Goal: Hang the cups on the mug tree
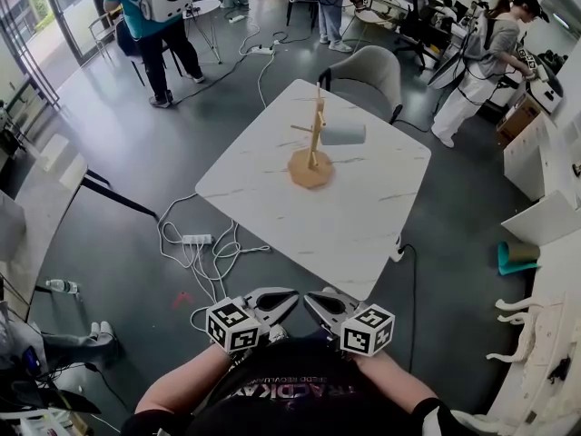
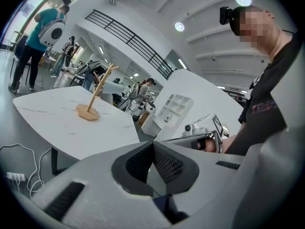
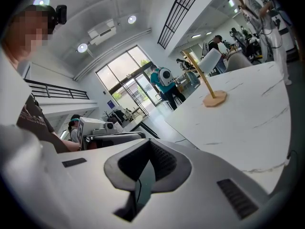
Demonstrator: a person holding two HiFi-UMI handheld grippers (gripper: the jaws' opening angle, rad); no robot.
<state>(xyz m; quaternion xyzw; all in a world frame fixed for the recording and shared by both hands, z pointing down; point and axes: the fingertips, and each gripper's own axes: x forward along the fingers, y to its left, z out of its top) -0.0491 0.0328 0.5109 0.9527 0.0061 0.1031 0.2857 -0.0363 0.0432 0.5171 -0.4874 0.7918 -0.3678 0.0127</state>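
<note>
A wooden mug tree stands on the white marble table, toward its far side. One white cup hangs on a right-hand peg of the tree. Both grippers are held low in front of my body, short of the table's near corner, with their tips pointed at each other. My left gripper is shut with nothing in it, and my right gripper is shut and empty too. The left gripper view shows the mug tree and cup far off. The right gripper view also has the tree and cup.
A grey chair stands at the table's far side. A power strip with tangled cables lies on the floor to the left. Several people stand at the back. White shelving lines the right side.
</note>
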